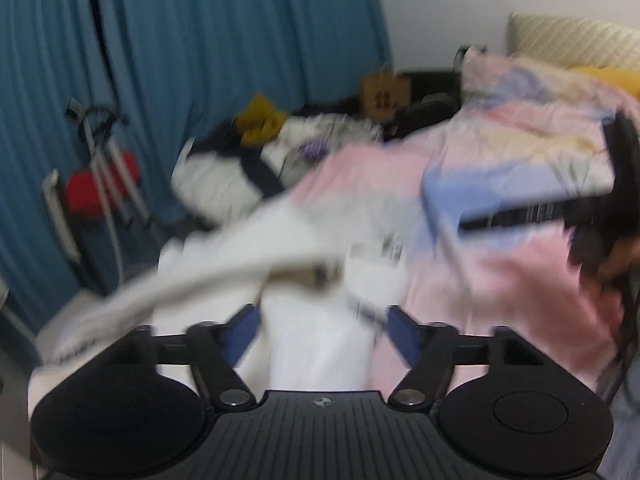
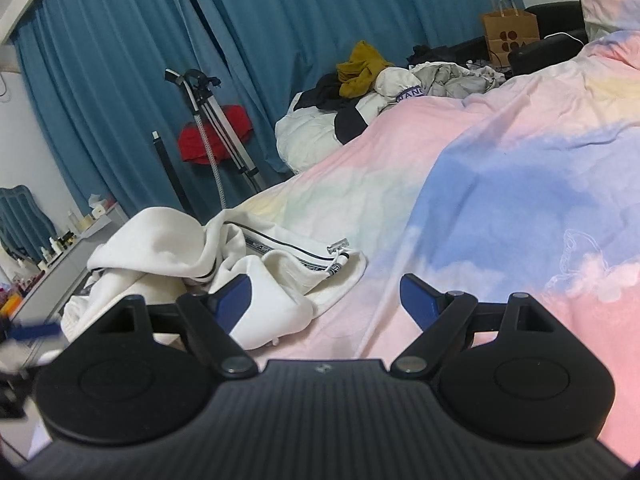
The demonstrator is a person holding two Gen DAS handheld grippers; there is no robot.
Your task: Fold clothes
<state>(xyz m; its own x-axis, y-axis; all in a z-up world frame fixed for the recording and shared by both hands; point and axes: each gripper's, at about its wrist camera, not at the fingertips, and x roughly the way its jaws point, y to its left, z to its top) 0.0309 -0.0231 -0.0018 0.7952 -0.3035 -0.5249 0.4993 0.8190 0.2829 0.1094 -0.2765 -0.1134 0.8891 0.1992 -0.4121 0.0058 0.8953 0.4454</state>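
Observation:
A white garment (image 2: pixel 180 248) with dark-striped trim and a drawstring lies crumpled near the left edge of the bed's pastel cover (image 2: pixel 500 184). My right gripper (image 2: pixel 326 300) stands open just right of it, over the cover, with nothing between its fingers. In the blurred left wrist view, my left gripper (image 1: pixel 322 332) is open right over the white garment (image 1: pixel 316 344). A strip of the cloth lies between its blue pads (image 1: pixel 240 334), which do not press on it. The right gripper (image 1: pixel 560 208), in a hand, shows from the side at the right edge.
A heap of white, dark and mustard clothes (image 2: pixel 360 92) sits at the bed's far end, with a paper bag (image 2: pixel 510 36) behind it. Blue curtains (image 2: pixel 280 20), a metal stand with a red item (image 2: pixel 216 140) and a grey dresser with bottles (image 2: pixel 68 244) line the left side.

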